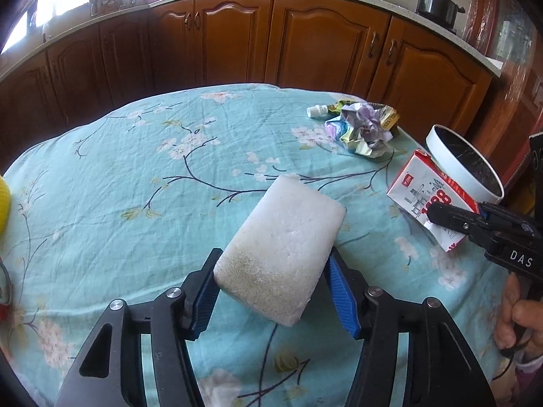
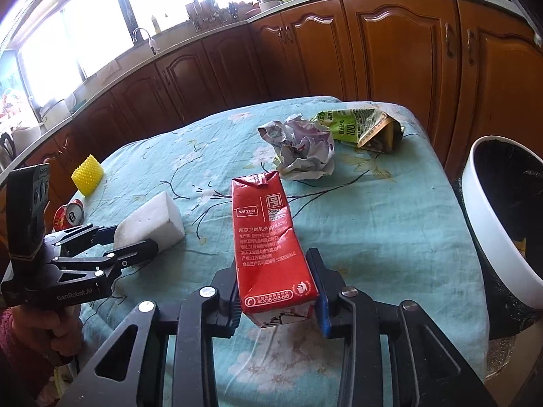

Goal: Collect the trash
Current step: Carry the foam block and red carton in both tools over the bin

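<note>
left gripper (image 1: 271, 271) clamped on sponge (image 1: 281, 254) — held above tablecloth (image 1: 118, 186) | right gripper (image 2: 276, 291) clamped on red carton (image 2: 268, 237) | bin (image 2: 492, 210) at 3 o'clock — swing carton over rim, keep level, then release

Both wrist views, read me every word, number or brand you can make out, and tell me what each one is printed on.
"DAS": right gripper body.
"GenRobot.AI": left gripper body.
"4008-618-618": red milk carton, near its base.
"china": same carton, upper side; the Chinese small print is too fine to read reliably.
"100": green drink pouch; its other print is blurred.
Crushed red can: unreadable.
</note>
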